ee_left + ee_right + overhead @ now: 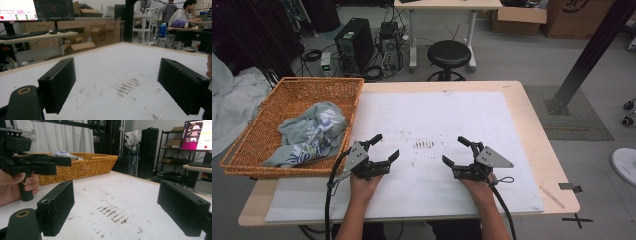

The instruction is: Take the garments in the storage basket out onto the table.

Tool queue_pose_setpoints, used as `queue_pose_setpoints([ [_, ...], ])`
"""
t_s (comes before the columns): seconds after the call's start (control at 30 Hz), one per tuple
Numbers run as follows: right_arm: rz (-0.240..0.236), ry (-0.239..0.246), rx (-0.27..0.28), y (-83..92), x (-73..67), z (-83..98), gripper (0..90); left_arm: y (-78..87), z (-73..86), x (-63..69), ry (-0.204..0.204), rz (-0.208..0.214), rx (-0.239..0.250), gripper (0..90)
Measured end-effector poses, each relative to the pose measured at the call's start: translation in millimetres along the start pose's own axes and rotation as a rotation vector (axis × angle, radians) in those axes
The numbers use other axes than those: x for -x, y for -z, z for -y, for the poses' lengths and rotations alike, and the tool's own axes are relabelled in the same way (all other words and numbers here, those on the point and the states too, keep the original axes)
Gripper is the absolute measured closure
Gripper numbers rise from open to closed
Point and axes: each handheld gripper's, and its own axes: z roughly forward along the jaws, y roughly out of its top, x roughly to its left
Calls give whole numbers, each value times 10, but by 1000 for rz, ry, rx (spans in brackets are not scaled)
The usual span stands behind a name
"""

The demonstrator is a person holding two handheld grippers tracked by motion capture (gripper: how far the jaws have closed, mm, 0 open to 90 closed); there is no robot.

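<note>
My left gripper (384, 147) rests low over the white mat (432, 115), right of the wicker basket (267, 112), jaws wide apart with nothing between them. My right gripper (454, 150) sits level with it further right, also open and empty. In the left gripper view the left gripper (117, 82) frames bare mat with dark smudges (126, 86). Between the jaws of the right gripper (116, 205) in its own view lie the same smudges (112, 213); the left gripper (63, 165) and its hand appear at the left before the basket (82, 166). A crumpled grey-green cloth (309, 132) lies in the basket.
The basket overhangs the table's left edge. A black stool (448, 55), computer towers (357, 42) and cables stand on the floor beyond the far edge. A black slanted post (587, 55) rises at the right.
</note>
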Motion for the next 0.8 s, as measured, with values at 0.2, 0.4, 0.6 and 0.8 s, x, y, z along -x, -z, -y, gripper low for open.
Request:
queue_pose_setpoints([
  [0.2, -1, -8, 0, 3, 6, 1, 136, 0, 0, -3, 3, 0, 1, 157],
  [0.4, -1, -8, 5, 6, 10, 2, 135, 1, 0, 6, -5, 1, 1, 156],
  [0.6, 0, -8, 6, 5, 11, 1, 135, 1, -2, -12, 9, 4, 3, 158],
  [0.8, 0, -12, 5, 7, 13, 0, 136, 83, -192, -4, 58, 1, 34, 158],
])
